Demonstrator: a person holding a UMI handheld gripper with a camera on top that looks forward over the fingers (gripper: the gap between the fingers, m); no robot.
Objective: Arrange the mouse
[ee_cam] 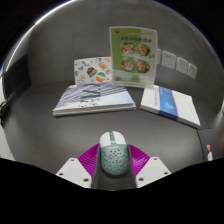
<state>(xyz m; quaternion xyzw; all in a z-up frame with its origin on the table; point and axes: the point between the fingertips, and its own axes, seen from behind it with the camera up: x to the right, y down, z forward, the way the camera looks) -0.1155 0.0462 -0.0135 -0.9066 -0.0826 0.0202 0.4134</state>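
The jaws were clamped on a perforated white mouse, pink pads against its sides, above the grey bench; booklets lay beyond.

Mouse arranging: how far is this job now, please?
Done: the mouse lies between the fingers of the gripper, so it has been reached. In hand: the pink pads sit close at both sides; whether they press it I cannot tell. Left: placing it on the table, before the booklets.

One mouse, four booklets and one gripper.
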